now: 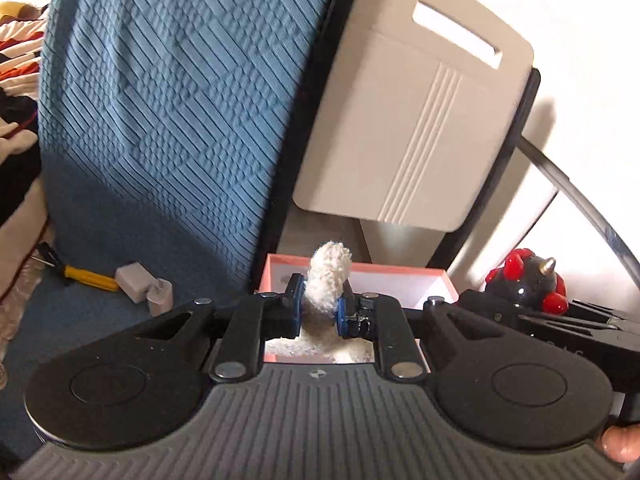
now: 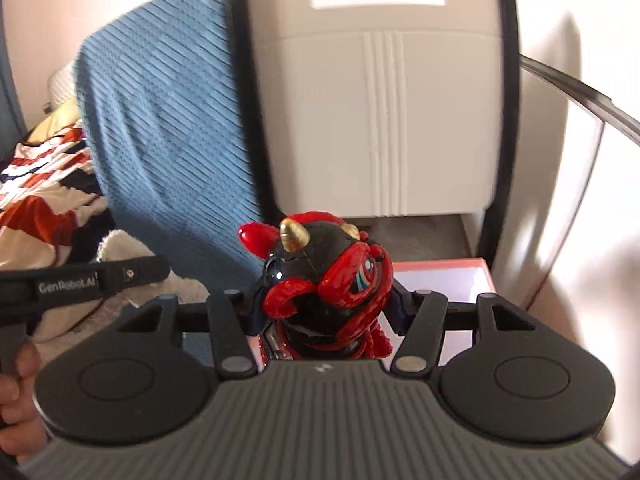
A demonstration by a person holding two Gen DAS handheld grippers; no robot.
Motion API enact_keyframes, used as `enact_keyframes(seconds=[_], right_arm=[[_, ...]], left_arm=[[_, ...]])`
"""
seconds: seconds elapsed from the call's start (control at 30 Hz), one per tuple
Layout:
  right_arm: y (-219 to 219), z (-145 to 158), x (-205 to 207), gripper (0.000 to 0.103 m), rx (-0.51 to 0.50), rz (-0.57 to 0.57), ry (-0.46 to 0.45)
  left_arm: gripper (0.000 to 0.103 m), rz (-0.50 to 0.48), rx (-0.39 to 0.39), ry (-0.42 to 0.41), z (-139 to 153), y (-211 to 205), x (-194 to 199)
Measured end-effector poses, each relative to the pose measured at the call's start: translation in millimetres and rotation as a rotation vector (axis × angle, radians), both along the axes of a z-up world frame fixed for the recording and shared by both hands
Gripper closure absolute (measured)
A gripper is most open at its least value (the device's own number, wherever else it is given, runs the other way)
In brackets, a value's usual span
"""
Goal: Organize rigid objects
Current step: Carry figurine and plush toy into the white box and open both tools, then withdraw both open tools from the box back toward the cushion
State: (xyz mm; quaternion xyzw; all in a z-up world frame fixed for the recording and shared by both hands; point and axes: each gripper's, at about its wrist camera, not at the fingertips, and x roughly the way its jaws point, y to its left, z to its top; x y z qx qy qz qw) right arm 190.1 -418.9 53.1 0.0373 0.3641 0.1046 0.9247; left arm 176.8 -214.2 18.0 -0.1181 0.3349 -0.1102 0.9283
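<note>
My left gripper (image 1: 318, 308) is shut on a fluffy white plush toy (image 1: 328, 280) and holds it over the open pink box (image 1: 400, 270). My right gripper (image 2: 326, 308) is shut on a glossy red and black horned figurine (image 2: 328, 276), just left of the pink box (image 2: 444, 266). The figurine also shows at the right of the left wrist view (image 1: 528, 280), with the right gripper body beneath it. The white plush and the left gripper arm (image 2: 84, 278) show at the left of the right wrist view.
A blue textured blanket (image 1: 168, 100) hangs behind on the left. A grey folding chair back (image 1: 420, 120) stands behind the box. A yellow-handled tool (image 1: 86, 276) and two small grey blocks (image 1: 144, 282) lie on the blue surface. Striped clothing (image 2: 36, 200) is piled far left.
</note>
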Motion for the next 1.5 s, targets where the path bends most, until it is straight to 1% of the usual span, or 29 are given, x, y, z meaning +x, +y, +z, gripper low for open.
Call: enact_keyframes(seconds=[0.07, 0.13, 0.2, 0.23, 0.3, 0.37, 0.47, 0.53, 0.6, 0.7, 0.77, 0.8, 0.83, 0.97, 1.17, 1.27, 1.37, 1.5], right_arm=[[-12, -19, 0, 0.044, -0.006, -0.024, 0.034], [-23, -43, 0, 0.044, -0.006, -0.037, 0.088], [-31, -68, -1, 0.044, -0.02, -0.048, 0.143], [-34, -79, -2, 0.044, -0.026, -0.055, 0.165], [-40, -100, -5, 0.044, -0.033, -0.075, 0.213], [-45, -117, -6, 0.044, -0.027, -0.101, 0.262], [-52, -136, -11, 0.044, -0.026, -0.125, 0.313], [-52, -144, -13, 0.043, -0.026, -0.128, 0.334], [-52, -147, -15, 0.043, -0.027, -0.123, 0.342], [-53, -145, -15, 0.042, -0.014, -0.134, 0.344], [-55, -139, -16, 0.041, -0.011, -0.142, 0.332], [-56, -135, -16, 0.036, -0.011, -0.142, 0.326], [-57, -132, -17, 0.032, -0.01, -0.143, 0.311], [-56, -112, -22, 0.032, -0.017, -0.137, 0.25], [-43, -75, -32, 0.032, 0.002, -0.126, 0.175], [-31, -54, -37, 0.032, 0.02, -0.115, 0.128], [-17, -37, -40, 0.032, 0.037, -0.099, 0.079], [4, -19, -45, 0.032, 0.043, -0.083, 0.029]], left_arm=[[0.084, -0.029, 0.011, 0.036, -19, -17, 1], [0.084, -0.052, 0.011, 0.074, -37, -28, -1], [0.084, -0.061, 0.034, 0.093, -49, -36, 1], [0.084, -0.064, 0.033, 0.104, -53, -37, 2], [0.084, -0.082, -0.003, 0.131, -61, -38, 2], [0.084, -0.077, -0.002, 0.15, -68, -39, 3], [0.084, -0.077, 0.029, 0.178, -79, -42, 4], [0.084, -0.074, 0.034, 0.195, -84, -42, 3], [0.084, -0.064, 0.033, 0.204, -83, -40, 2], [0.083, -0.09, 0.032, 0.209, -74, -40, -1], [0.082, -0.108, 0.066, 0.19, -64, -43, -6], [0.08, -0.111, 0.088, 0.17, -57, -45, -9], [0.08, -0.116, 0.101, 0.149, -50, -46, -12], [0.079, -0.134, 0.077, 0.092, -23, -41, -22], [0.079, -0.133, 0.082, 0.002, 13, -27, -39], [0.079, -0.135, 0.071, -0.035, 25, -12, -45], [0.079, -0.126, 0.039, -0.071, 35, 11, -50], [0.079, -0.104, 0.063, -0.119, 45, 42, -58]])
